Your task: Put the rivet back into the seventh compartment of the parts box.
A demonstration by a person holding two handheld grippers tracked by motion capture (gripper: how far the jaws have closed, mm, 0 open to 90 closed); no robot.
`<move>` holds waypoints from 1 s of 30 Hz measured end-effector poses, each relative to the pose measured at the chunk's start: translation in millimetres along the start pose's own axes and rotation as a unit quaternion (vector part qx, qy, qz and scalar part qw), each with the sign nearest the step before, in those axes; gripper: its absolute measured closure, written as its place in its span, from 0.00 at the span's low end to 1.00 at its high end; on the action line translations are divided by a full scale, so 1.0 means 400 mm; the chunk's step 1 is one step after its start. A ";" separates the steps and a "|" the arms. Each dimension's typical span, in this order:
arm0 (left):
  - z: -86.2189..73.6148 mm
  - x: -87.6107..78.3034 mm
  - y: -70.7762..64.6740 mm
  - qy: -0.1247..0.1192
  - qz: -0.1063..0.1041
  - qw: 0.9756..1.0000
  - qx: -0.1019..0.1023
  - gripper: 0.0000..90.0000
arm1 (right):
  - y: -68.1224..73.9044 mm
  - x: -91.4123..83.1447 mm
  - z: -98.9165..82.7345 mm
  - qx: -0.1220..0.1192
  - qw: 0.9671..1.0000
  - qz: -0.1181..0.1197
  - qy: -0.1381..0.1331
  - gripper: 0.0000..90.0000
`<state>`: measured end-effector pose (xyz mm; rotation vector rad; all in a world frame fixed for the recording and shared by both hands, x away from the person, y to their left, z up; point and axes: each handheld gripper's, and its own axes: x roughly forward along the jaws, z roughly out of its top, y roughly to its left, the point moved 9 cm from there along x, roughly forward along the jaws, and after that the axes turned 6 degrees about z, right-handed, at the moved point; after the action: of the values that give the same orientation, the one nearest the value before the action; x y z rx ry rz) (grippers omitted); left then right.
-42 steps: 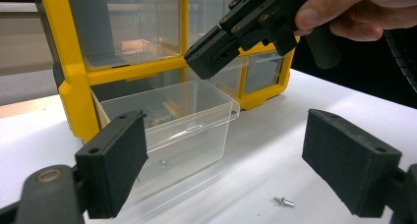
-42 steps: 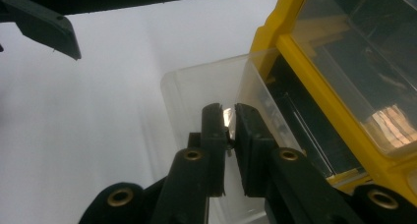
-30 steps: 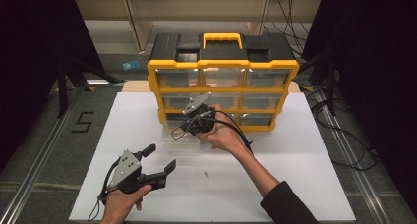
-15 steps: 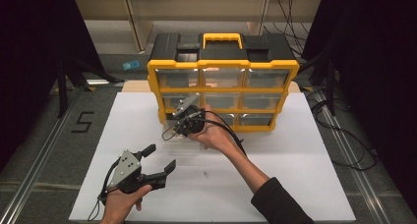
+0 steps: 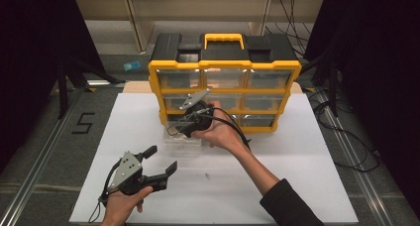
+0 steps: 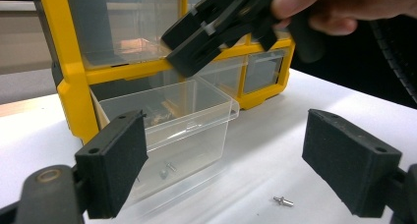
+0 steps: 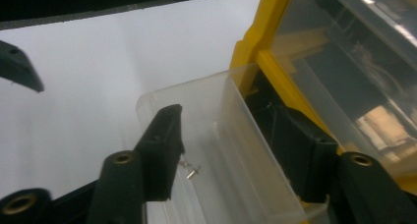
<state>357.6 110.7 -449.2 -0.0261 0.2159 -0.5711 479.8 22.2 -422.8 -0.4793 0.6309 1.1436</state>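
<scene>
The right gripper (image 5: pixel 174 130) hangs just above the clear drawer (image 5: pixel 182 142), which is pulled out of the bottom left bay of the yellow organizer (image 5: pixel 225 67). Its jaws have just been opening and now stand apart with nothing pressed between them; in the right gripper view a small screw (image 7: pixel 193 171) lies in the drawer right by the near jaw, so my reading is that a screw has been dropped in. The left gripper (image 5: pixel 161 160) waits in front of the drawer on the white table (image 5: pixel 297 186), jaws wide and empty. A second loose screw (image 5: pixel 207 176) lies on the table, out from the drawer's front and to its right, closer to the left gripper than to the right one. In the left gripper view this screw (image 6: pixel 283 201) lies flat, long axis roughly parallel to the drawer's front, head end pointing away from the drawer's corner.
</scene>
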 end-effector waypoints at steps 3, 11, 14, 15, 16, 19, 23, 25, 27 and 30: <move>0.001 -0.001 0.002 -0.001 0.002 1.000 -0.001 0.19 | 0.011 -0.047 -0.012 -0.017 1.000 -0.004 -0.001 0.45; -0.001 0.001 0.000 0.002 0.001 1.000 0.000 0.18 | 0.039 -0.124 -0.040 -0.026 1.000 -0.005 -0.008 0.40; -0.001 0.001 0.002 0.002 0.003 1.000 -0.001 0.18 | 0.054 -0.135 -0.057 -0.024 1.000 0.001 -0.008 0.40; -0.001 0.001 0.002 0.002 0.003 1.000 -0.001 0.18 | 0.057 -0.137 -0.064 -0.025 1.000 -0.001 -0.008 0.39; -0.001 0.001 0.003 0.002 0.003 1.000 0.003 0.18 | 0.061 -0.138 -0.070 -0.025 1.000 0.001 -0.008 0.39; 0.000 0.001 0.005 0.000 0.005 1.000 0.004 0.18 | 0.074 -0.144 -0.089 -0.028 1.000 0.004 -0.003 0.39; -0.002 0.001 -0.001 0.002 0.000 1.000 -0.007 0.19 | 0.089 -0.148 -0.114 -0.032 0.999 0.007 0.005 0.39; 0.000 0.000 0.002 0.000 0.004 1.000 0.000 0.19 | 0.097 -0.148 -0.127 -0.033 0.999 0.009 0.015 0.39; 0.000 -0.001 0.001 0.002 0.003 1.000 0.000 0.18 | 0.102 -0.147 -0.135 -0.035 0.999 0.012 0.017 0.39; -0.001 -0.001 0.001 0.002 0.002 1.000 0.001 0.18 | 0.105 -0.146 -0.142 -0.034 0.999 0.012 0.023 0.38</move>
<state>357.5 111.1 -449.4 -0.0224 0.2189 -0.5665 412.3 -39.6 -426.2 -0.5589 0.6393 1.1822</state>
